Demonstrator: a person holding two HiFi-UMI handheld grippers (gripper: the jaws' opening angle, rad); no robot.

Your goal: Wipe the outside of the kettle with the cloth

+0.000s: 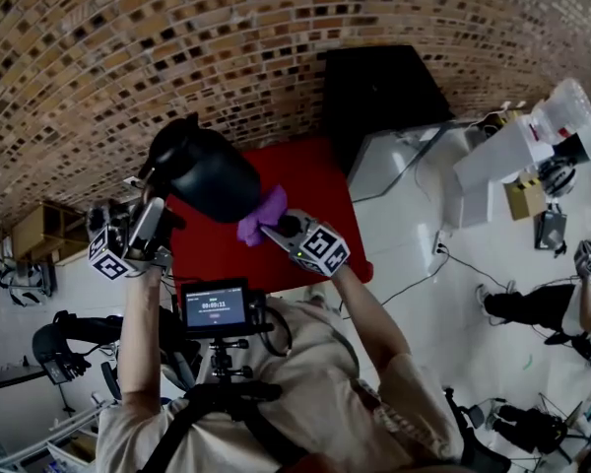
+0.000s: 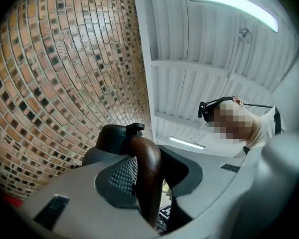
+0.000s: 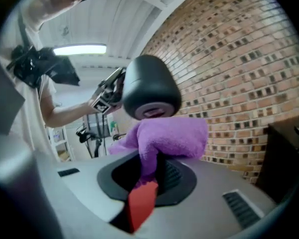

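While the red table (image 1: 315, 195) lies well below it, the kettle (image 1: 209, 173) hangs tilted in the air at the far left, so a drop would mean a hard landing. Its whole weight rides on the brown handle (image 2: 147, 173), which the left gripper (image 1: 148, 215) has clamped between nearly closed fingers. A firm sideways push from the purple cloth (image 1: 264, 213) could swivel the kettle in that narrow hold. The cloth meets the kettle low on its right side (close to the base), bunched and pinched by one fold in the right gripper (image 3: 154, 168), whose fingers are closed on it. Dragging it hard could pull that fold free.
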